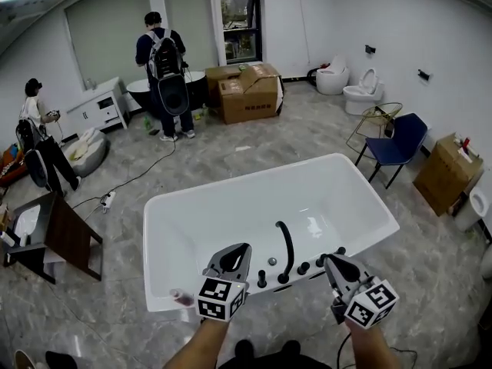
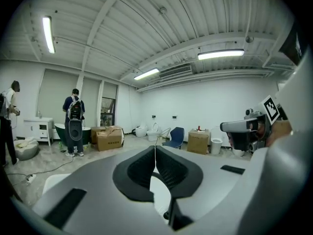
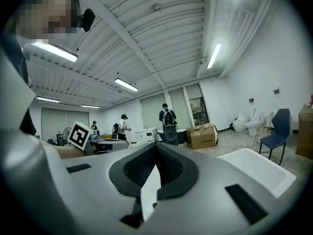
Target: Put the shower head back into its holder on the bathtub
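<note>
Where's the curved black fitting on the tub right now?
Head view, lower centre: the curved black fitting stands on the bathtub's near rim among small black knobs, between the left gripper and right gripper.

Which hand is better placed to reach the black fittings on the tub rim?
Right, probably: the right tool hangs beside the black fittings on the bathtub rim; the left tool is farther off. Both shut.

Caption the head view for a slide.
Shut and empty, the left gripper and right gripper flank the bathtub's black faucet.
</note>
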Demonstrator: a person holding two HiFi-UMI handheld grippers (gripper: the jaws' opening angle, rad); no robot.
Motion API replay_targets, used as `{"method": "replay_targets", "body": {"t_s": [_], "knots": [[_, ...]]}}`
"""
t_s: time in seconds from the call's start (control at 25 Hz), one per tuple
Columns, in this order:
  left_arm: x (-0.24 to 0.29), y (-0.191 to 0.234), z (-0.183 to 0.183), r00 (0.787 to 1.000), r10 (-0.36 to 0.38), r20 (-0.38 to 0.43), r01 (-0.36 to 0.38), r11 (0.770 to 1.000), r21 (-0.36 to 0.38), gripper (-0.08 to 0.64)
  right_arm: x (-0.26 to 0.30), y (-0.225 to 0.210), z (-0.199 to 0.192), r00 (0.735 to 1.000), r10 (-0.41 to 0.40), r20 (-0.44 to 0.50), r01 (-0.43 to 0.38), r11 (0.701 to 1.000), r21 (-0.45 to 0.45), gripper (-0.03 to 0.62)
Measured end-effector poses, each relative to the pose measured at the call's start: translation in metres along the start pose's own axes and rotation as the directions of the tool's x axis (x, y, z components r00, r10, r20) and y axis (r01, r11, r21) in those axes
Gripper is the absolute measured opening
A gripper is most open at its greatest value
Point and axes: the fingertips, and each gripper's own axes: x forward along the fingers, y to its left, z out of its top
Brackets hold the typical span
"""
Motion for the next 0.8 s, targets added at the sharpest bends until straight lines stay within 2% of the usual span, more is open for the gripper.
{"method": "replay_targets", "body": {"t_s": [0.24,0.52,0.8], "knots": [[0.011,-0.015,0.030,0.999,-0.006,0.039,0.005,1.000,0.031,0.018,-0.008,-0.006,0.015,0.999,0.022,0.024,-0.020,0.998,-0.056,0.015],[0.011,-0.021,0.041,0.999,-0.025,0.046,0.023,0.999,0.043,0.018,-0.002,-0.006,0.018,0.997,0.053,0.049,-0.050,0.997,-0.054,0.015],[0.004,-0.014,0.037,0.999,-0.013,0.034,0.012,1.000,0.028,0.018,0.003,-0.003,0.022,0.996,0.065,0.065,-0.063,0.997,-0.042,0.015]]}}
